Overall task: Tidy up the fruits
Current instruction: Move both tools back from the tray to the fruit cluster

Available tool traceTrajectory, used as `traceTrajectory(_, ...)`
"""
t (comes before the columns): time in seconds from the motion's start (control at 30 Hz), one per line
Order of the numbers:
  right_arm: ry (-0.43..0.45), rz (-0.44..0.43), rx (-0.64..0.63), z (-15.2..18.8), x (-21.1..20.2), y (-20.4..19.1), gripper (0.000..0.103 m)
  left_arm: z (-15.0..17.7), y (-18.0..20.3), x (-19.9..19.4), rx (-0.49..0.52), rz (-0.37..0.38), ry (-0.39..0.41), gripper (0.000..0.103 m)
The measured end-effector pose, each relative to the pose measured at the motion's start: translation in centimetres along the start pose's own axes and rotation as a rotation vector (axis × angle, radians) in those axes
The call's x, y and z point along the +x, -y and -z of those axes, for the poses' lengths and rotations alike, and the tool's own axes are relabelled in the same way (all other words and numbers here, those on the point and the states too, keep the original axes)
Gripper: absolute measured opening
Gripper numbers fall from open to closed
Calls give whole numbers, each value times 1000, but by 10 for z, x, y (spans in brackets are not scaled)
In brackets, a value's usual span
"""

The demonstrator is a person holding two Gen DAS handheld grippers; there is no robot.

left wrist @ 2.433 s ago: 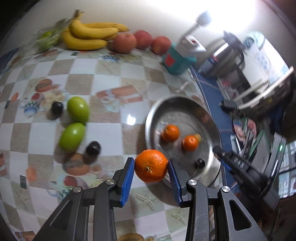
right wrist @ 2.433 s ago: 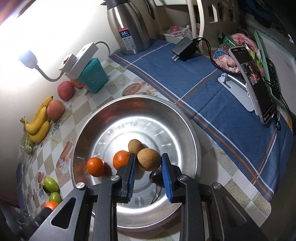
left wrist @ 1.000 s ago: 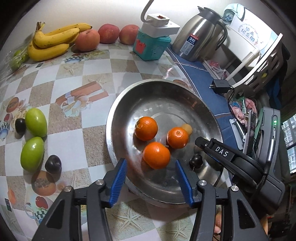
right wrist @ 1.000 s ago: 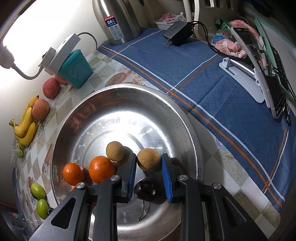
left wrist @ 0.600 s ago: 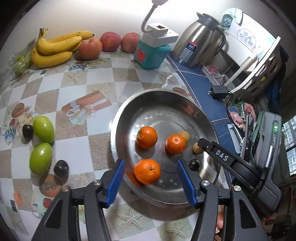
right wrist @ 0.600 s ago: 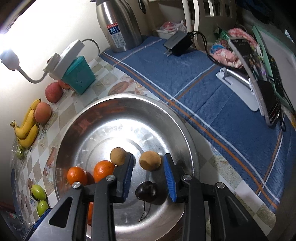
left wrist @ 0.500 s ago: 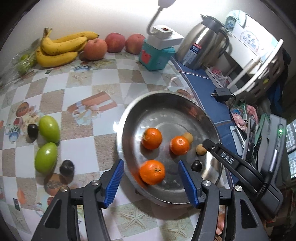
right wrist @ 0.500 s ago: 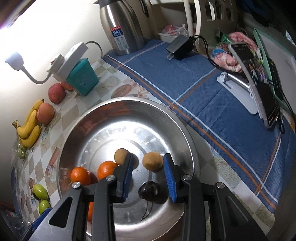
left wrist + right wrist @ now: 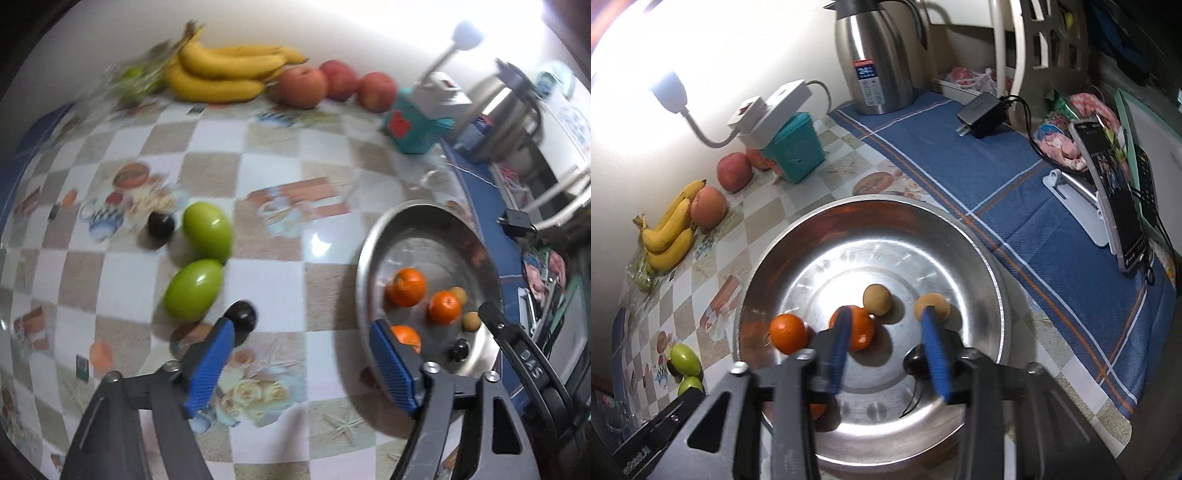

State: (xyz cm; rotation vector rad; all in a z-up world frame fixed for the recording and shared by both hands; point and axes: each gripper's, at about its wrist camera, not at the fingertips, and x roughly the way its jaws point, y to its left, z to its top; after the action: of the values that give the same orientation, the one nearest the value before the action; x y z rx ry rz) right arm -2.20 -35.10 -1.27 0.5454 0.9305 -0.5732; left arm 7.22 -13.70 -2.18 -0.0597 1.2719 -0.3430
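Left wrist view: the left gripper (image 9: pixel 301 341) hangs over the checked tablecloth (image 9: pixel 288 192) beside the steel bowl (image 9: pixel 373 254), its blue pads spread wide and still parting, nothing between them. A dark plum (image 9: pixel 242 317) lies just beyond the left pad; two green fruits (image 9: pixel 207 230) and a second dark plum (image 9: pixel 161 225) lie farther out on the cloth. Bananas (image 9: pixel 221 75) and three reddish apples (image 9: pixel 303 86) line the wall, with a teal box (image 9: pixel 415 131) to their right. The bowl holds three oranges (image 9: pixel 405 287), two small brown fruits (image 9: pixel 472 320) and a dark cherry (image 9: pixel 459 349); one orange is partly hidden behind the right pad. Right wrist view: the right gripper (image 9: pixel 886 325) is poised above the bowl (image 9: pixel 993 280), its jaws opening and empty. A brown fruit (image 9: pixel 932 303) rests on the bowl floor just past the right pad, apart from it; a second brown fruit (image 9: pixel 877 300) touches an orange (image 9: pixel 858 325). A dark cherry (image 9: pixel 915 363) lies beside the right finger. A steel flask (image 9: pixel 875 59) stands on the blue cloth (image 9: pixel 1015 206).
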Motion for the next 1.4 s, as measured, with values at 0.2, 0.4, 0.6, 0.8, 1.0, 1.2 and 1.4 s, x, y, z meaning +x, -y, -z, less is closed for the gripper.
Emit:
traceTrajectory(0.2, -7, -13, -46, 5, 1, -12, 68, -1, -20, -5, -71, -5, 7, 98)
traceTrajectory(0.4, -8, -10, -88, 7, 3, -20, 87, -2, -28, -3, -102, -33, -1, 103)
traceTrajectory(0.6, -18, -8, -115, 10, 5, -25, 88, -3, -39, -3, -140, -31, -2, 103)
traceTrajectory(0.8, -16, -19, -130, 13, 6, -28, 96, -4, -46, -3, -160, -48, -2, 103)
traceTrajectory(1.0, -21, -12, -141, 15, 7, -32, 96, -6, -60, -5, -203, -40, 2, 103)
traceTrajectory(1.2, 1, -43, -170, 20, 3, -43, 96, -11, -79, -10, -236, -38, 19, 103)
traceTrajectory(1.4, -1, -86, -168, 23, 1, -53, 96, -17, -104, -15, -266, -68, 37, 103)
